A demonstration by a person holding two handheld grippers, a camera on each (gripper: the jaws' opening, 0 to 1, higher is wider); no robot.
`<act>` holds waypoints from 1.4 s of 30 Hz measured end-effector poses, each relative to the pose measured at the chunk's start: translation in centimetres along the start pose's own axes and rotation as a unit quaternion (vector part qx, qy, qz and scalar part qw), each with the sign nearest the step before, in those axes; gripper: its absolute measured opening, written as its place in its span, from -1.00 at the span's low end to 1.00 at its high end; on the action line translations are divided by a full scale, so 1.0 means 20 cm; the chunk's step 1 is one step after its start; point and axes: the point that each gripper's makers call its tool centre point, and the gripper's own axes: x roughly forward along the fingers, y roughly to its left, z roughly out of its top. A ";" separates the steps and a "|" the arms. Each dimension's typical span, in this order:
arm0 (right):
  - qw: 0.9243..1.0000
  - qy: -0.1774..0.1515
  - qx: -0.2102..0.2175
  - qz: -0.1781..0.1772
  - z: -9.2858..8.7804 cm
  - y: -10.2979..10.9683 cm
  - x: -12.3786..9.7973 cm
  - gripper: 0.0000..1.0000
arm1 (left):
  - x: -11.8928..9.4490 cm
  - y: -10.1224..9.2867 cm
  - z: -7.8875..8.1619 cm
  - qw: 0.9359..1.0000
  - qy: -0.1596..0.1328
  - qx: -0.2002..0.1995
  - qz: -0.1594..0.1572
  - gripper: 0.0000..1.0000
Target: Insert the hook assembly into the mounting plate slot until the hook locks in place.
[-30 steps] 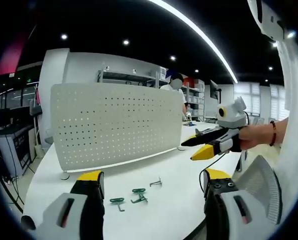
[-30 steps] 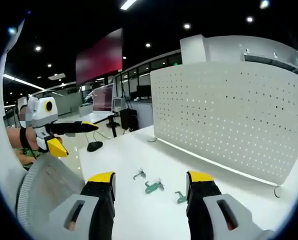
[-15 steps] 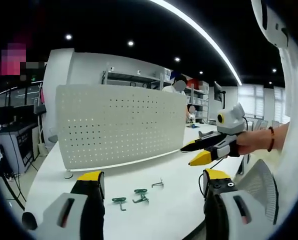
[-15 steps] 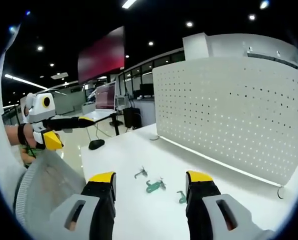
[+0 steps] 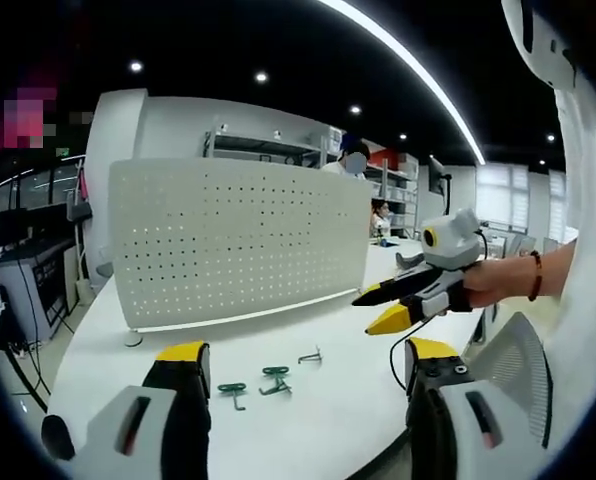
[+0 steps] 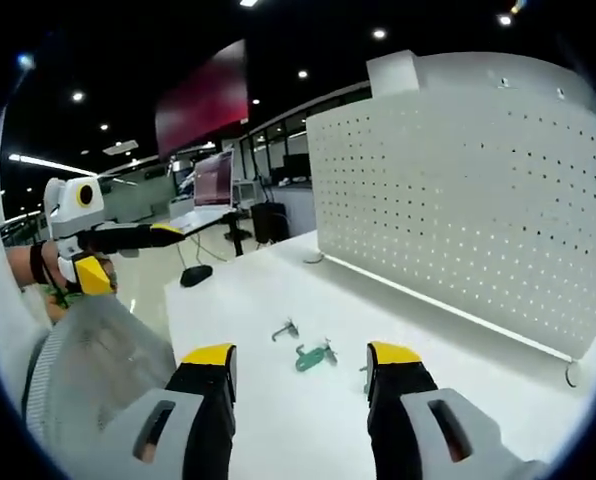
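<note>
I hold my left gripper [image 5: 296, 365] above the near edge of the white bench [image 5: 328, 410], its yellow-tipped fingers [image 5: 182, 352] spread wide with nothing between them. Past them, three small hooks lie loose on the bench top: a green hook [image 5: 232, 390] on the left, a second green hook [image 5: 273, 378] just beside it, and a grey metal hook [image 5: 311, 355] a little further right. None of them touches the others. Behind them the white perforated mounting plate [image 5: 238, 240] stands upright on the bench, well apart from the hooks, resting on small round feet.

My right gripper [image 6: 300, 355] also hangs over the bench with its fingers [image 6: 210, 356] spread wide and empty. In the right gripper view the grey hook [image 6: 286, 329] lies furthest left, a green hook [image 6: 315, 354] sits near it between my fingers, and the other green one [image 6: 363, 373] is partly hidden behind my right-hand finger. The plate [image 6: 458, 190] rises on the right of that view.

In the left gripper view my right gripper [image 5: 383, 307] shows in the air off to the right, fingers parted.
</note>
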 end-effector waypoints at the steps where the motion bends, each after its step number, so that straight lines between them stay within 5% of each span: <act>1: 1.000 -0.002 0.006 -0.001 -0.01 -0.01 0.01 0.04 | 0.00 0.00 0.00 1.000 0.000 -0.001 0.001 0.63; 21: 0.999 0.030 0.023 -0.021 -0.15 -0.11 0.12 0.00 | 0.05 -0.01 -0.06 1.000 0.021 -0.002 -0.010 0.62; 25: 0.999 0.017 0.029 -0.017 -0.17 -0.12 0.14 0.03 | 0.06 -0.01 -0.06 1.000 0.021 -0.005 -0.015 0.62; 42: 0.997 0.062 0.032 -0.016 -0.33 -0.22 0.25 0.09 | 0.08 -0.03 -0.10 0.999 0.031 -0.010 -0.021 0.61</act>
